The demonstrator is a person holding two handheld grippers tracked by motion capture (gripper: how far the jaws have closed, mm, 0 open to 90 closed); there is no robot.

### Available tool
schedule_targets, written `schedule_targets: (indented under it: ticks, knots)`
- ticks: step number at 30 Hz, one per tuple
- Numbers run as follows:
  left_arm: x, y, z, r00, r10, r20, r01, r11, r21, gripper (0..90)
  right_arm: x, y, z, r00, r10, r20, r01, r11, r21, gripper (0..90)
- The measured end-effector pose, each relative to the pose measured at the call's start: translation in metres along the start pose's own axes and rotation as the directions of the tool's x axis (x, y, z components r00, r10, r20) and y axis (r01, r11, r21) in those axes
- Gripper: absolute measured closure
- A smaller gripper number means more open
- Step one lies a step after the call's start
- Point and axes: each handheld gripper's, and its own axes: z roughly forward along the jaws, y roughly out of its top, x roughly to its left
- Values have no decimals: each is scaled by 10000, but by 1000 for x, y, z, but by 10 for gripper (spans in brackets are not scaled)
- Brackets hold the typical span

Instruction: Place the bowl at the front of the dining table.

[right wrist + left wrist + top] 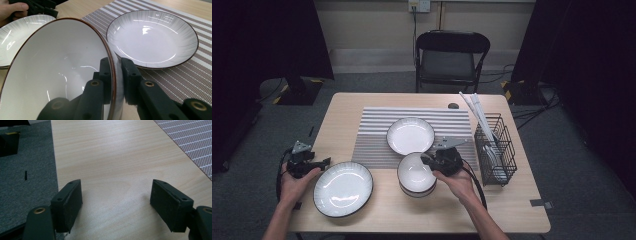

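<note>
The white bowl (416, 174) with a brown rim sits on the front half of the counter (362, 105), at the near edge of the striped mat (377, 140), and looks to be the top one of a small stack. The right tongs (430, 161) grip its rim on the side nearest the wire rack: in the right gripper view, one jaw lies against the inside wall of the bowl (57, 75) and the other against the outside, with the thin rim pinched between them at the right tongs (117, 75). The person's right hand (457, 181) holds that tool from behind.

Just beyond the bowl, a shallow white plate (410, 135) with a dark rim rests on the mat, close to the bowl; it shows past the jaws in the right gripper view (152, 37). To the left of the bowl, a larger dark-rimmed plate (343, 188) lies on the bare wood near the front edge.

The left tongs (324, 162) hang just beside that plate's far left rim, held in the left hand (294, 181). In the left gripper view, the left tongs (116, 200) stand wide apart over bare wood, holding nothing.

At the right of the mat stands a black wire rack (497, 150) with white utensils in it. A folding chair (451, 57) stands behind the counter.
</note>
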Motion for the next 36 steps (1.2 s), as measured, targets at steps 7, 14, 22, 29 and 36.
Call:
schedule_targets:
  ticks: [7,14,22,29,36]
  knots:
    - [0,0,0,10000,3,3,-3,10000,1,255,-2,0,-1,9996,259,-115,-259,9997,-43,800]
    - [0,0,0,10000,5,8,-5,10000,-2,256,-1,0,-3,9998,213,-64,-213,9998,-61,804]
    - [0,0,0,10000,22,18,-22,10000,-4,258,0,0,-3,9997,262,36,-262,9996,-137,804]
    - [0,0,0,10000,16,17,-16,10000,-8,259,2,2,-5,9998,174,126,-171,9996,-244,788]
    - [0,0,0,10000,20,18,-20,10000,-5,259,0,1,-6,9992,395,0,-395,9983,-427,794]
